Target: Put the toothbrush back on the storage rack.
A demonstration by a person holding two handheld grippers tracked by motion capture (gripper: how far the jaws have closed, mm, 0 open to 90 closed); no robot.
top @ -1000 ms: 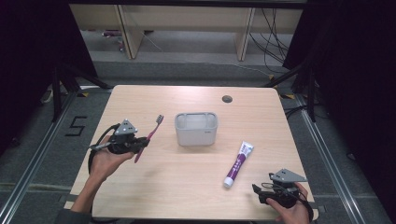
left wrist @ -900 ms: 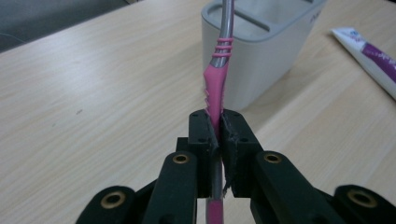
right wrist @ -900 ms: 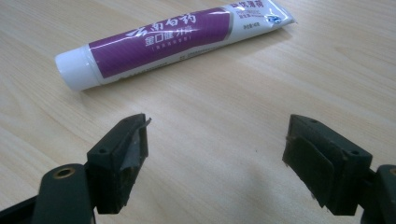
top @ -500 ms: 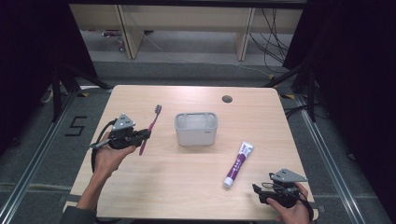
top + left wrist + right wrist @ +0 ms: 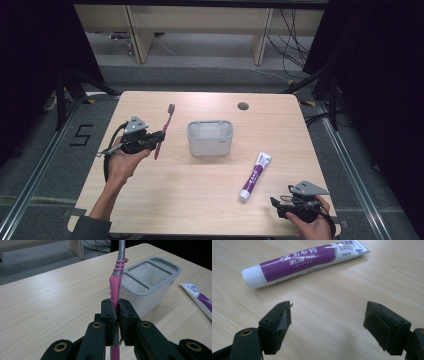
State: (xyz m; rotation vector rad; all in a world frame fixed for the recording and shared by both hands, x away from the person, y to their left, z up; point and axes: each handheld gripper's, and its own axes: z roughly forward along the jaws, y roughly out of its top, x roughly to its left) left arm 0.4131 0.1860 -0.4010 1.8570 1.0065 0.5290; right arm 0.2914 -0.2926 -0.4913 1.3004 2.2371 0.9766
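A: Start with the high view. What lies on the table?

B: A pale grey holder sits just above the middle of the frame. A toothpaste tube lies below and to the right of it, on a slant, with its white cap toward the lower edge. At centre left, the left gripper grips a pink toothbrush by the lower part of its handle, bristles pointing toward the top of the frame. The brush is to the left of the holder, clear of it.

A: And the other hand?

B: The right gripper is in the lower right corner, close to the table edge. It is near the cap end of the tube but not touching it.

A: Now the left gripper view.

B: The two black jaws rise from the bottom and are pressed onto the pink handle of the toothbrush, which runs straight up the middle; higher up, the handle turns grey and leaves the frame at the top. The holder stands at upper right, just behind the brush, with its open compartments showing. One end of the tube shows at the right edge.

A: And the right gripper view?

B: Its jaws stand wide apart at the bottom, left and right, with bare wood between them. The tube lies across the upper part, cap at the left, apart from both jaws.
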